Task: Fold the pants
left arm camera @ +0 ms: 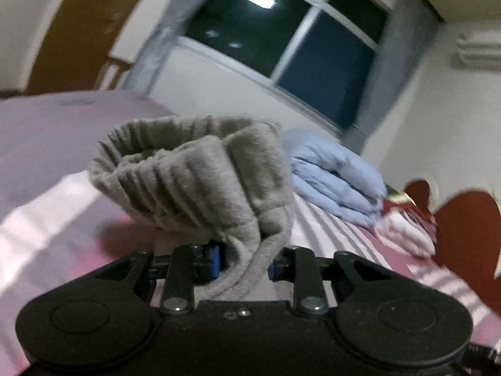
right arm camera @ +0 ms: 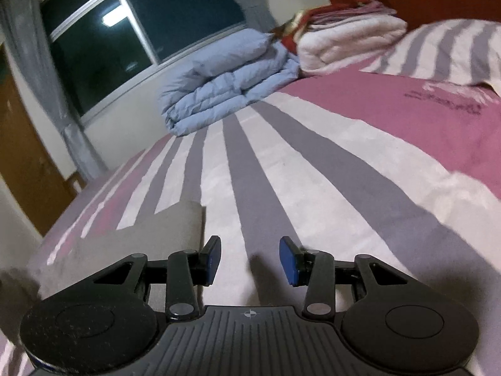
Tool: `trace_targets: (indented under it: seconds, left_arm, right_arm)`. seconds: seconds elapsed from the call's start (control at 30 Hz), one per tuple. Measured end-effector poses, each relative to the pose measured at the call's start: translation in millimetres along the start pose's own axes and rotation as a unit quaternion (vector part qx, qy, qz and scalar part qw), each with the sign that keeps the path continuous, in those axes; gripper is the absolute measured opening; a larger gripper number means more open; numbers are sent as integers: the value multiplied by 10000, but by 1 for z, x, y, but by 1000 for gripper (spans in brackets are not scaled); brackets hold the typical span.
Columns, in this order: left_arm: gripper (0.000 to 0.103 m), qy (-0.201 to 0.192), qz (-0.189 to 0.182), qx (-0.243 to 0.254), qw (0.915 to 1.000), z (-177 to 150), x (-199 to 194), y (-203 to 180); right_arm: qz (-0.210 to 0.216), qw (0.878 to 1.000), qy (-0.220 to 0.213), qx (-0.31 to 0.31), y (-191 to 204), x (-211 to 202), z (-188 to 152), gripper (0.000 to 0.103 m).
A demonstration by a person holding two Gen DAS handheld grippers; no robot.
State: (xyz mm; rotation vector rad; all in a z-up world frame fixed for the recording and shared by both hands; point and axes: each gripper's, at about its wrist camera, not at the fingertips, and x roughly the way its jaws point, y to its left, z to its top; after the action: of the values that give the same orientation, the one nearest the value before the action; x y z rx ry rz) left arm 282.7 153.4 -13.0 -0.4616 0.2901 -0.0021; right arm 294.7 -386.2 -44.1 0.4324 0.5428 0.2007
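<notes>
My left gripper (left arm camera: pixel 245 261) is shut on the grey pants (left arm camera: pixel 200 175). It holds a bunched, ribbed elastic part lifted above the bed, and the cloth hangs down between the blue pads. In the right wrist view a flat grey part of the pants (right arm camera: pixel 162 235) lies on the bed just left of my right gripper (right arm camera: pixel 250 258). The right gripper is open and empty, low over the striped bedspread (right arm camera: pixel 313 188).
A folded light blue duvet (right arm camera: pixel 225 78) lies at the far side of the bed under the window (right arm camera: pixel 141 25). A folded white and red blanket stack (right arm camera: pixel 344 34) and a striped pillow (right arm camera: pixel 447 50) lie by the red headboard (left arm camera: pixel 463 228).
</notes>
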Motion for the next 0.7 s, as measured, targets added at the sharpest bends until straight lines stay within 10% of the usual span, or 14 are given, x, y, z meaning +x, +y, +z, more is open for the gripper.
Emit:
trace_targets:
  seconds: [0.2, 0.33, 0.5, 0.53, 0.57, 0.7]
  left_arm:
    - [16, 226, -597, 852, 9943, -38, 32, -103]
    - [22, 1114, -1106, 1155, 9808, -81, 74, -162]
    - [28, 1453, -743, 1466, 9756, -117, 81, -183]
    - [48, 1398, -795, 1492, 9756, -119, 77, -179]
    - [91, 1361, -980, 1523, 9740, -117, 74, -177]
    - [97, 1124, -1073, 1922, 9690, -112, 67, -191]
  right_arm:
    - [169, 9994, 37, 304, -20, -5, -9, 42]
    - [220, 9985, 22, 500, -30, -8, -5, 42]
    - [138, 9972, -59, 737, -41, -15, -3, 42]
    - [120, 9968, -63, 785, -44, -15, -2, 42]
    - [97, 9964, -60, 836, -46, -16, -2, 42]
    - [49, 9957, -42, 924, -48, -15, -2, 42]
